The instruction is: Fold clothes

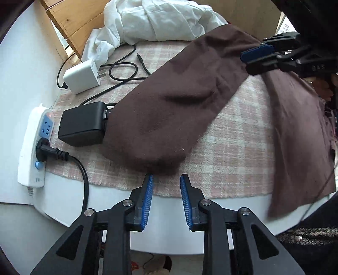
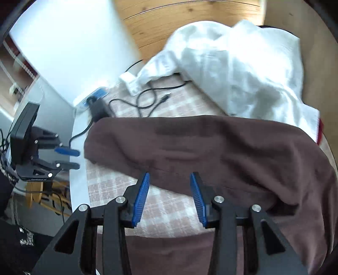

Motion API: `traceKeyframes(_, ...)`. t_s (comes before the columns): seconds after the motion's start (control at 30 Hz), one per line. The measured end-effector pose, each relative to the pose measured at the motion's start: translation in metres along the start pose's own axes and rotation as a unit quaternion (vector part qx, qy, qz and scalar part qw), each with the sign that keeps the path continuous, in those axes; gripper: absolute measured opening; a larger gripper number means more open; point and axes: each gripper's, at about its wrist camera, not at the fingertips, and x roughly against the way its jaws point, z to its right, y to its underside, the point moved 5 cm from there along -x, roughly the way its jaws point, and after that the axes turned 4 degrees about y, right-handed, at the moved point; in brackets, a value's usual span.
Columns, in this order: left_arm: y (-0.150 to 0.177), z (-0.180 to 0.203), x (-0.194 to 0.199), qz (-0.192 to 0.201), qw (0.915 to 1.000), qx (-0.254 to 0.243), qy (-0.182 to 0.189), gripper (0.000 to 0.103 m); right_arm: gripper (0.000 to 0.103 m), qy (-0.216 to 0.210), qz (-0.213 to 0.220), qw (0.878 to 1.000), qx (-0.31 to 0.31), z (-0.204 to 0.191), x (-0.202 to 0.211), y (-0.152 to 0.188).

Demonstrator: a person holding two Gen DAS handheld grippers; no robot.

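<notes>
A brown garment (image 1: 169,114) lies across the pink checked cloth (image 1: 232,148) on the table, one leg stretched toward me, the other (image 1: 295,135) hanging over the right edge. My left gripper (image 1: 166,179) is open, its tips just short of the near end of the leg. My right gripper (image 2: 170,177) is open at the garment's edge (image 2: 211,152); in the left wrist view it (image 1: 259,55) hovers over the garment's far part, apparently holding nothing. The left gripper (image 2: 69,158) shows open at the table's left edge in the right wrist view.
A crumpled white garment (image 1: 160,19) lies at the back. A white charger (image 1: 82,76), black cables (image 1: 126,72), a black power brick (image 1: 82,124) and a white power strip (image 1: 36,143) sit at the left. A wooden wall (image 2: 179,23) is behind.
</notes>
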Motion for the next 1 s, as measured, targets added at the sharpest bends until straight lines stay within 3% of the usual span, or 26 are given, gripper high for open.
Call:
traceKeyframes(0.1,-0.007,-0.004,-0.002,0.013,0.9988,0.025,0.039,0.001,0.04,-0.012,-0.008,0.999,0.05,-0.033,-0.024,-0.006)
traceKeyframes(0.23,0.001,-0.006,0.033,0.033,0.9985,0.0,0.043,0.0,0.04,-0.039,-0.006,0.995,0.09,-0.068,-0.038,-0.019)
traceKeyframes(0.33,0.017,-0.018,0.054,0.023,0.9996,0.0,0.014,0.0,0.04,-0.058,0.004,0.99,0.128,-0.094,-0.04,-0.031)
traceKeyframes(0.57,0.045,-0.055,0.066,0.027,0.9969,0.073,0.008,0.004,0.039,-0.068,-0.023,0.971,0.227,-0.148,-0.069,-0.042)
traceKeyframes(0.6,0.045,-0.058,0.064,0.032,0.9959,0.083,0.017,0.004,0.035,-0.064,-0.036,0.97,0.23,-0.15,-0.077,-0.041)
traceKeyframes(0.63,0.044,-0.059,0.062,0.037,0.995,0.089,0.026,0.004,0.01,-0.059,-0.047,0.97,0.229,-0.149,-0.083,-0.039)
traceKeyframes(0.67,0.043,-0.059,0.059,0.042,0.9941,0.094,0.034,0.004,0.006,-0.054,-0.05,0.973,0.221,-0.146,-0.085,-0.04)
traceKeyframes(0.77,0.033,-0.053,0.049,0.058,0.9929,0.087,0.057,0.004,0.006,-0.09,-0.027,0.985,0.147,-0.125,-0.064,-0.041)
traceKeyframes(0.87,0.015,-0.049,0.036,0.07,0.9889,0.093,0.092,0.009,0.006,-0.136,0.012,0.989,0.061,-0.099,-0.032,-0.037)
traceKeyframes(0.93,0.001,-0.046,0.03,0.08,0.9828,0.103,0.131,0.024,0.006,-0.157,0.028,0.987,0.015,-0.085,-0.018,-0.033)
traceKeyframes(1.0,-0.01,-0.039,0.028,0.081,0.9798,0.103,0.151,0.033,0.006,-0.157,0.035,0.987,-0.01,-0.075,-0.011,-0.027)
